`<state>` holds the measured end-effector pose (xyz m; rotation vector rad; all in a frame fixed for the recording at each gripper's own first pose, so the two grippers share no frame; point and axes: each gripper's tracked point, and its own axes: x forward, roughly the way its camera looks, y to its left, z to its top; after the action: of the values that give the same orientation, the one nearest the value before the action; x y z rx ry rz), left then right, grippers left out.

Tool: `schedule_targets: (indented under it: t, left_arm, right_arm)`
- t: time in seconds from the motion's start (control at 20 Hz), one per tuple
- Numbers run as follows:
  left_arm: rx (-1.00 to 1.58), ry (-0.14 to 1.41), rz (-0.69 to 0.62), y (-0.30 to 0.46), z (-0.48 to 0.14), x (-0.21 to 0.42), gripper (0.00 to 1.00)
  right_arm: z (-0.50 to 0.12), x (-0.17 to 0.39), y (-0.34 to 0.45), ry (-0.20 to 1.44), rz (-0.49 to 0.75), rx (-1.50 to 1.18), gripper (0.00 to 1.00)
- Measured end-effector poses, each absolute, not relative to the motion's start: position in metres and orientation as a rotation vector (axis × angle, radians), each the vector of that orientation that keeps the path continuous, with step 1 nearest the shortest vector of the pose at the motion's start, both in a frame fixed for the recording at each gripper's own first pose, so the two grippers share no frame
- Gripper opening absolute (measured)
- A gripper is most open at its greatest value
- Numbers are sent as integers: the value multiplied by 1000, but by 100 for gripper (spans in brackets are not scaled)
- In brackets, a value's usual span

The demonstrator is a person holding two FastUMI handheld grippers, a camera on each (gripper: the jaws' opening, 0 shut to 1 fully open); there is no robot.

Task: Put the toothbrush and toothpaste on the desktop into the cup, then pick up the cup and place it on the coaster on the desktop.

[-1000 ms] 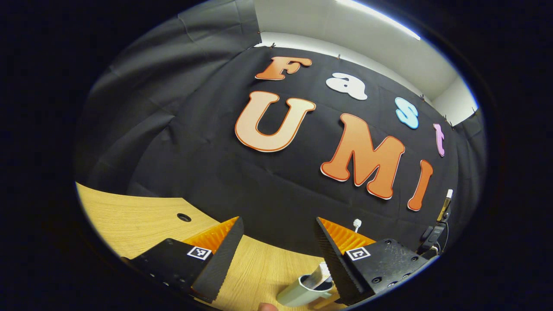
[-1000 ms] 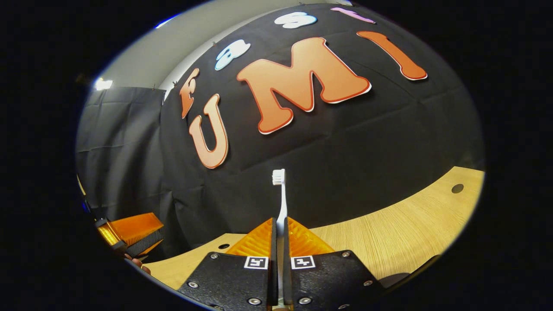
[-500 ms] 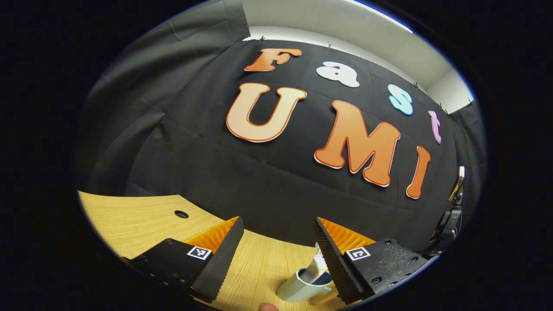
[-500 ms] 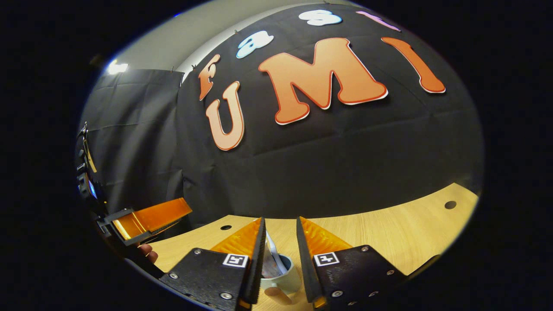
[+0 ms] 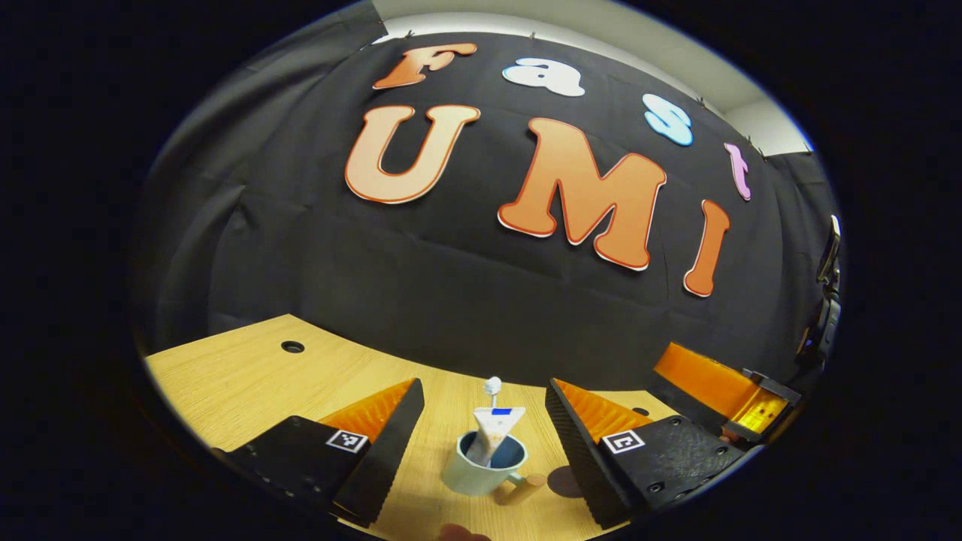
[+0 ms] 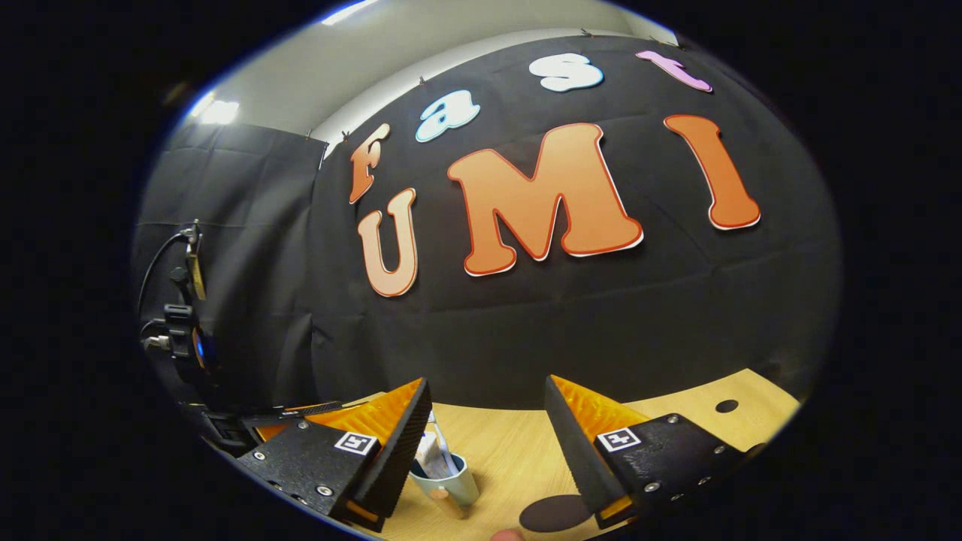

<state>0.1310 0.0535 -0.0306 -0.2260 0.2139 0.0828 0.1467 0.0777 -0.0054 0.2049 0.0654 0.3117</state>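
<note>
A pale cup [image 5: 481, 472] with a tan handle stands on the wooden desktop [image 5: 225, 383], holding a white toothpaste tube [image 5: 496, 430] and a white toothbrush [image 5: 493, 386] upright. A dark round coaster [image 5: 562, 481] lies just right of the cup. My left gripper [image 5: 484, 388] is open, and the cup sits farther off between its fingers. In the right gripper view the cup [image 6: 451, 485] with the toothbrush [image 6: 440, 443] is by the left finger, and the coaster [image 6: 552, 514] is near the bottom. My right gripper [image 6: 487, 385] is open and holds nothing.
The right gripper [image 5: 721, 391] shows at the right of the left gripper view. Cable holes [image 5: 292, 346] [image 6: 727, 406] mark the desktop. Camera gear with cables [image 6: 184, 330] hangs on the booth's left wall. A fingertip [image 5: 458, 533] shows at the bottom edge.
My right gripper opened, let the toothbrush go into the cup and drew back to the right. The left gripper view has tipped down, bringing the cup between its fingers.
</note>
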Motion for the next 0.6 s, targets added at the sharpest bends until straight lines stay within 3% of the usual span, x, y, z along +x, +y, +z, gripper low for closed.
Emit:
schedule_targets:
  t: [0.05,0.15,0.6]
  left_arm:
    - [-218,250,87,48,-32,132,97]
    - [-203,328,88,37,-37,134,97]
    - [-131,747,107,-2,-107,134,97]
  right_arm:
    - [1,141,71,54,309,196,93]
    - [14,130,61,32,307,178,95]
    - [18,83,-2,32,262,144,97]
